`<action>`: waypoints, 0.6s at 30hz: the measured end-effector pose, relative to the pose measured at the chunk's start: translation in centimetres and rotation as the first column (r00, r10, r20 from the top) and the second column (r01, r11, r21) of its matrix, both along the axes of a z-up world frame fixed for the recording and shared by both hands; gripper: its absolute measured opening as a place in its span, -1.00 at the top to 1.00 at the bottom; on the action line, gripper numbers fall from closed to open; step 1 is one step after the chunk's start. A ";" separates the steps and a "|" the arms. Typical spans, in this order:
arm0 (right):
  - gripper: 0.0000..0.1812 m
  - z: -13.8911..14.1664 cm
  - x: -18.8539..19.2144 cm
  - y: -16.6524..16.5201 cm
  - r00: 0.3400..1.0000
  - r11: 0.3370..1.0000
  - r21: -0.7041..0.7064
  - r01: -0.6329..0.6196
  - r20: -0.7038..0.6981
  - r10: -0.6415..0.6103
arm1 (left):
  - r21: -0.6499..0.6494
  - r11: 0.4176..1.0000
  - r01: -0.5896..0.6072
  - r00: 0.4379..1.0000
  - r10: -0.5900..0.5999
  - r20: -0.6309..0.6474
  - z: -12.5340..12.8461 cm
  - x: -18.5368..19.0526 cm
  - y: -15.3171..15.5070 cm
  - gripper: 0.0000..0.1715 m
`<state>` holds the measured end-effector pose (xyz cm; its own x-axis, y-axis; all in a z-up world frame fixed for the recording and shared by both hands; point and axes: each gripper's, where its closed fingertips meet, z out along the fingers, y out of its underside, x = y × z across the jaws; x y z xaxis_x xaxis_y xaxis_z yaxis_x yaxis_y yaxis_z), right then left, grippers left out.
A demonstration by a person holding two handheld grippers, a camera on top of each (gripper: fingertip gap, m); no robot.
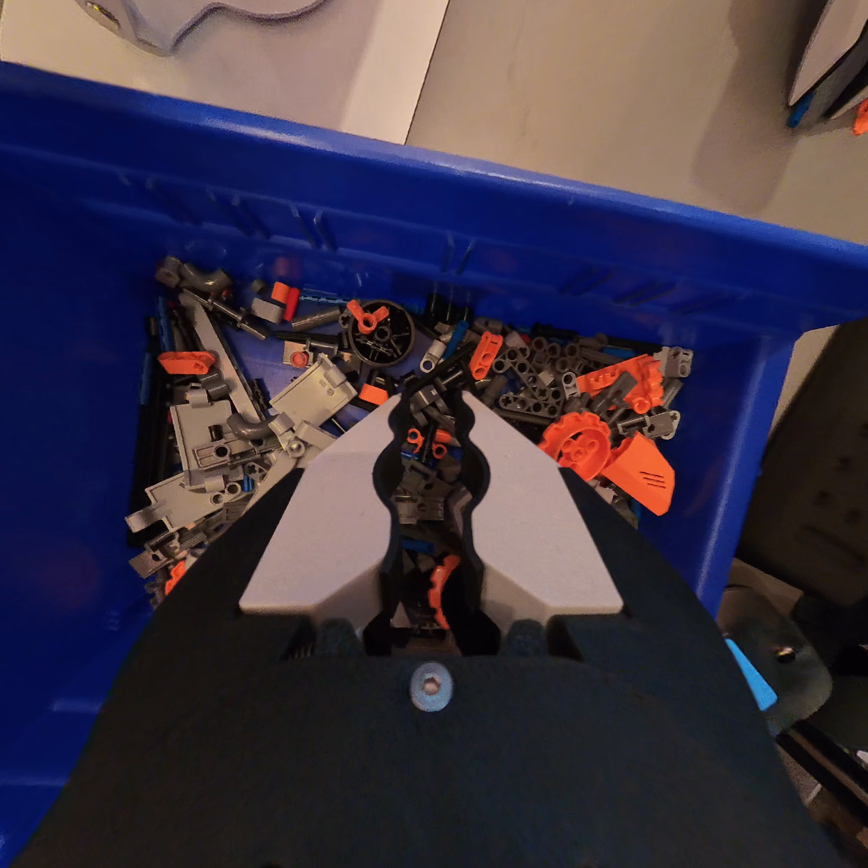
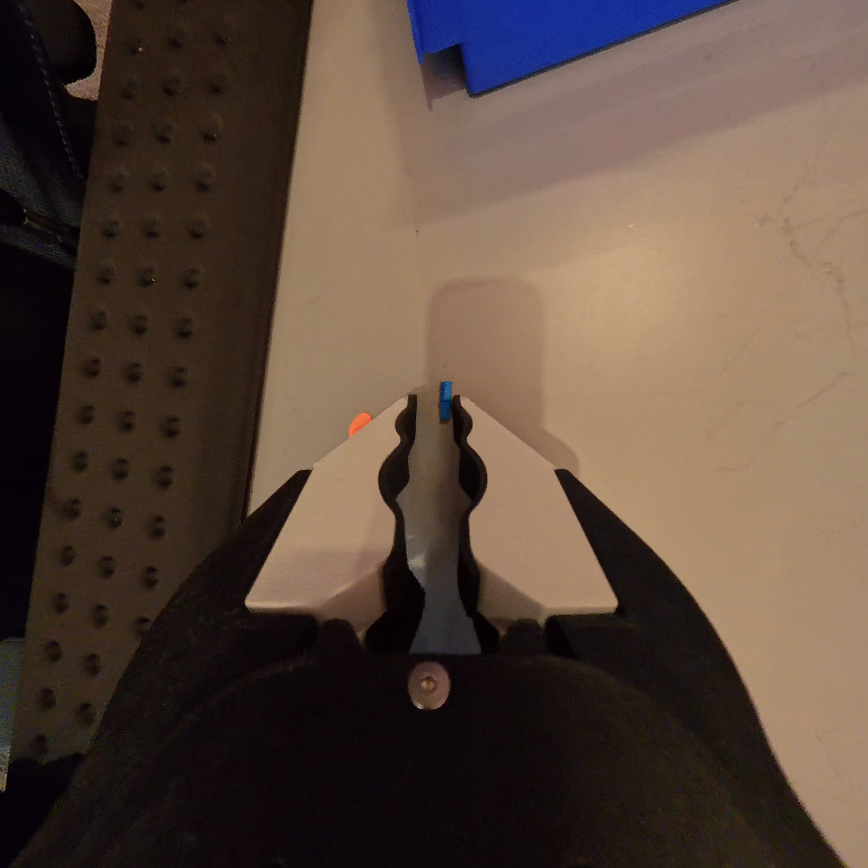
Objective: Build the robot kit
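Note:
A blue bin [image 1: 422,202] holds a heap of grey, black and orange building-toy parts, among them a black wheel [image 1: 383,334], an orange gear [image 1: 575,446] and an orange panel [image 1: 646,474]. My left gripper [image 1: 433,397] reaches down into the heap, its jaws closed to a narrow gap on a dark grey connector [image 1: 425,395] crossed by a black axle. My right gripper [image 2: 434,399] hangs over the pale tabletop [image 2: 657,329], shut on a flat grey part [image 2: 432,469] with a blue pin [image 2: 445,399] at the tips and an orange bit [image 2: 359,422] sticking out left. It also shows in the left wrist view [image 1: 826,94].
A black studded strip [image 2: 141,329] runs along the table's left edge in the right wrist view. The bin's corner [image 2: 540,42] lies ahead of the right gripper. A grey cloth-like object [image 1: 211,19] lies beyond the bin. Dark gear [image 1: 822,446] sits right of the bin. The gap from one gripper's tips to the other's is roughly 25 cm.

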<state>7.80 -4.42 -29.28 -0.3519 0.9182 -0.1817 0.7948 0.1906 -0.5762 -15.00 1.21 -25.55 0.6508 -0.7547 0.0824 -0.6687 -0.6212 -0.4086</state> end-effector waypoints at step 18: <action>0.84 0.6 -0.6 1.1 0.996 0.999 -0.020 0.045 -0.071 -0.046 | -0.077 0.997 0.018 0.992 -0.028 -0.125 -1.8 -2.6 0.3 0.79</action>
